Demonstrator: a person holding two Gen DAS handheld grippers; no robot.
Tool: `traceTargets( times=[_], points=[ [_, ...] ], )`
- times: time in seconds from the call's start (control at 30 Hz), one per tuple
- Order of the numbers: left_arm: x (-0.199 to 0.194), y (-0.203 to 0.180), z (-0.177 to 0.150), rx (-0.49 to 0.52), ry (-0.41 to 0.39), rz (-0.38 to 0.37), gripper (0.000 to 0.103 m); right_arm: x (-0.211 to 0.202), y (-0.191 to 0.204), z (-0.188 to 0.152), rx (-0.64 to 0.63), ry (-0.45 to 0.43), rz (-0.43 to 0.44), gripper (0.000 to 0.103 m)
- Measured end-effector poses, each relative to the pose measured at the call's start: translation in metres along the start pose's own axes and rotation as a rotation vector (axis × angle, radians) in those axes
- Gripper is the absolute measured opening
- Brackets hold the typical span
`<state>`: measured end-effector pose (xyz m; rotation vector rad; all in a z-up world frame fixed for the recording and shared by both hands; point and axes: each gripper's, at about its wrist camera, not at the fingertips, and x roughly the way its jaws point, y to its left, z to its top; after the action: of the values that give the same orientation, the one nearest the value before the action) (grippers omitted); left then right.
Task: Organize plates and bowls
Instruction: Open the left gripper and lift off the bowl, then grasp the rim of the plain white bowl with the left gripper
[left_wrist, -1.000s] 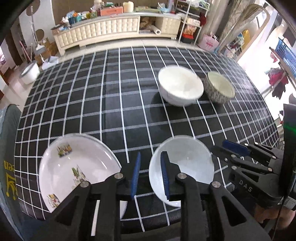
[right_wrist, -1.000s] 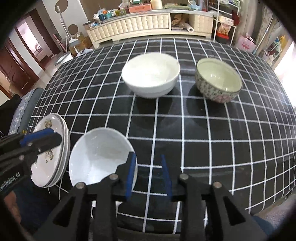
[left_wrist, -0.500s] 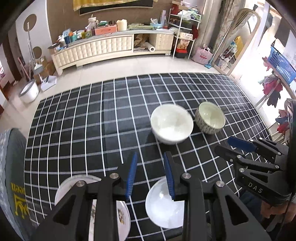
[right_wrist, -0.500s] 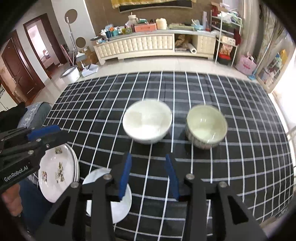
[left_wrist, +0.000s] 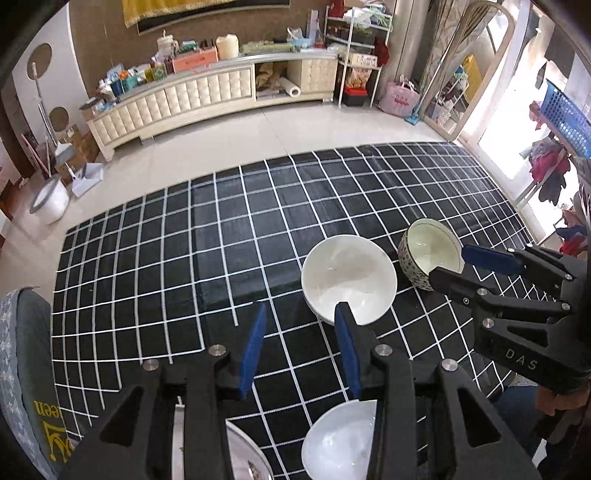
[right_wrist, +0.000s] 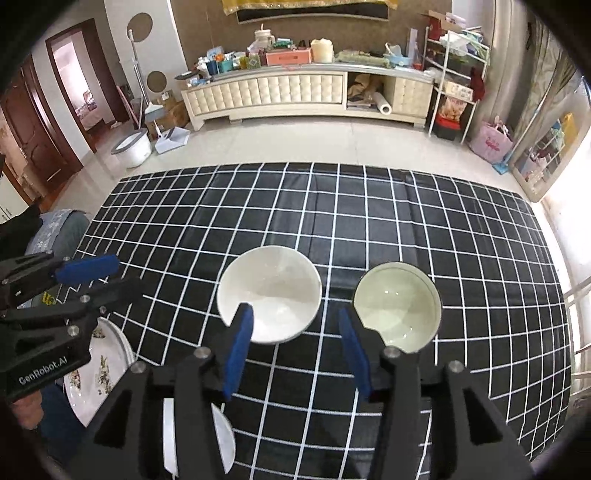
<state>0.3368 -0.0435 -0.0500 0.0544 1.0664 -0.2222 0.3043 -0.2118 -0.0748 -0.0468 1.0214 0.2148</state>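
Black cloth with a white grid (right_wrist: 369, 206) is spread over the table, and on it the dishes are set. The left gripper (left_wrist: 299, 339) is held above the cloth with its blue-padded jaws parted; nothing is gripped or touched between them. The right gripper (right_wrist: 295, 343) is likewise held wide open and empty, its jaws raised above the cloth.

A plain white bowl (right_wrist: 269, 291) is seen upright near the middle of the table, and a patterned bowl (right_wrist: 399, 310) with a pale inside is placed just beside it on the right, apart from it. At the near edge a small white dish (left_wrist: 340, 439) is partly hidden beneath the left gripper's frame. To its left, decorated plates (right_wrist: 99, 369) are stacked at the table's corner.
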Motion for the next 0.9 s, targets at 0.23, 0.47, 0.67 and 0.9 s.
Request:
traceTargets(
  times=[0.23, 0.47, 0.67, 0.9],
  points=[
    [0.036, 0.006, 0.014, 0.005, 0.064, -0.003, 0.036, 0.032, -0.006, 0.012, -0.003, 0.051, 0.004, 0.053],
    [0.068, 0.012, 0.018, 0.005, 0.125, -0.049, 0.036, 0.063, -0.006, 0.017, -0.005, 0.101, 0.015, 0.053],
    [0.1, 0.023, 0.019, -0.025, 0.191, -0.094, 0.036, 0.088, -0.008, 0.015, 0.018, 0.167, 0.028, 0.053],
    [0.123, 0.026, 0.019, -0.029, 0.233, -0.115, 0.036, 0.108, -0.011, 0.014, 0.033, 0.209, 0.028, 0.053]
  ],
)
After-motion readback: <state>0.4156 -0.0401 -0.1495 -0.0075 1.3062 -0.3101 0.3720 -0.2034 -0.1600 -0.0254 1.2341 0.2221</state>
